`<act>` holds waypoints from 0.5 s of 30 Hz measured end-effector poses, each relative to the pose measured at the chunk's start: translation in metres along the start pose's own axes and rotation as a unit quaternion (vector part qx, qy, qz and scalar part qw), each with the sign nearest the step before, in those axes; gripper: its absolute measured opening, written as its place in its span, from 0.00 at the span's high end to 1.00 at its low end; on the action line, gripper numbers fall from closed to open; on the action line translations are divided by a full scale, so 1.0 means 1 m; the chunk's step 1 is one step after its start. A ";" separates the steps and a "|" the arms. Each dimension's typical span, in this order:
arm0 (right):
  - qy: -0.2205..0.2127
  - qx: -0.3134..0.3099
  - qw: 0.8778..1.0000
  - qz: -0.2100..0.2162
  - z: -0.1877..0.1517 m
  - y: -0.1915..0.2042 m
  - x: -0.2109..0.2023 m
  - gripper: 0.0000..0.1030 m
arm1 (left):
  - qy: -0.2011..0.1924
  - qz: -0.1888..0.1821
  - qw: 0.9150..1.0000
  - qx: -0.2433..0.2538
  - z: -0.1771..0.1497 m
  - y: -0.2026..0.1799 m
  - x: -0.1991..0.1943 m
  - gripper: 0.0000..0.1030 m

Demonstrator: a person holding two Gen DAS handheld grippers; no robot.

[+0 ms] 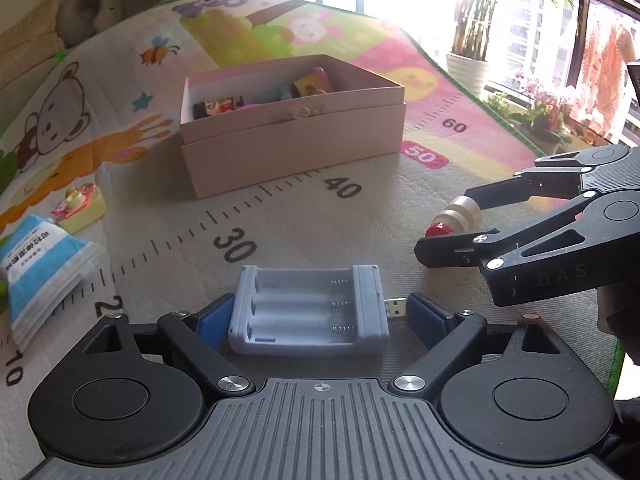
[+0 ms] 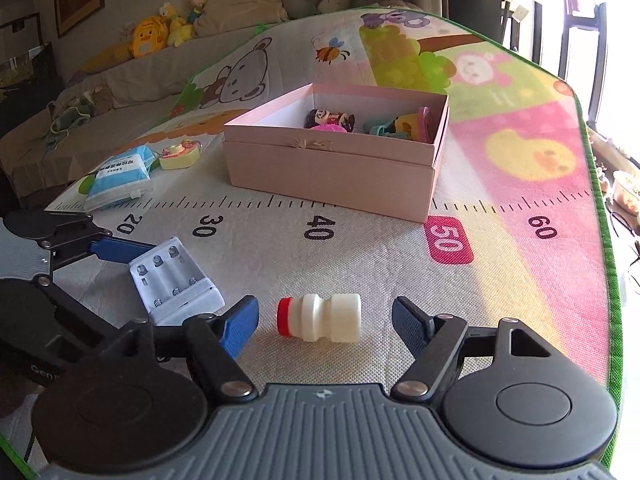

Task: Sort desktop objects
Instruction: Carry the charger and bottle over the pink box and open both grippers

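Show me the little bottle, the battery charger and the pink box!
little bottle (image 2: 320,318): right wrist view, white middle of its body.
battery charger (image 1: 308,312): left wrist view, its empty slots.
pink box (image 2: 332,172): right wrist view, its front wall.

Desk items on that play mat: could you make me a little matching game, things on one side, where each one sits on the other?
Things:
1. battery charger
2. small white bottle
3. doll figure
4. tissue pack

Places:
A. inside the pink box
B. between the left hand-held gripper fingers, untouched
C. lying beside the yellow toy
D. on its side between the open right hand-held gripper fingers

Pairs: 1-B, 2-D, 3-A, 4-C
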State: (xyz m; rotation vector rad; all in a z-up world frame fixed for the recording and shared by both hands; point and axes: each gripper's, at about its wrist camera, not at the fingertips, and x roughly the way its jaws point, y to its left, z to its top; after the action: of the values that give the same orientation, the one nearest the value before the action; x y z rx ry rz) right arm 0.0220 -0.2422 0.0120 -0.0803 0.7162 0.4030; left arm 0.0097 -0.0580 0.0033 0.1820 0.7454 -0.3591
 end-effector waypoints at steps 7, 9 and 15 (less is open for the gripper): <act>0.014 -0.019 1.000 0.007 0.006 0.005 -0.008 0.57 | -0.016 0.008 1.000 0.013 0.004 0.003 -0.025 0.08; 0.008 -0.038 0.999 0.019 0.013 0.008 -0.024 0.57 | -0.038 0.013 0.999 0.025 0.013 0.005 -0.043 0.08; -0.097 -0.054 0.992 0.054 0.078 -0.001 -0.103 0.57 | -0.160 0.064 0.982 0.080 0.075 0.011 -0.103 0.08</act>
State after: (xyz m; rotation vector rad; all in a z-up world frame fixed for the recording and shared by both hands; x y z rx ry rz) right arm 0.0010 -0.2605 0.1380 -0.1027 0.5081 0.5463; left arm -0.0083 -0.0437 0.1291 0.3146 0.3852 -0.3152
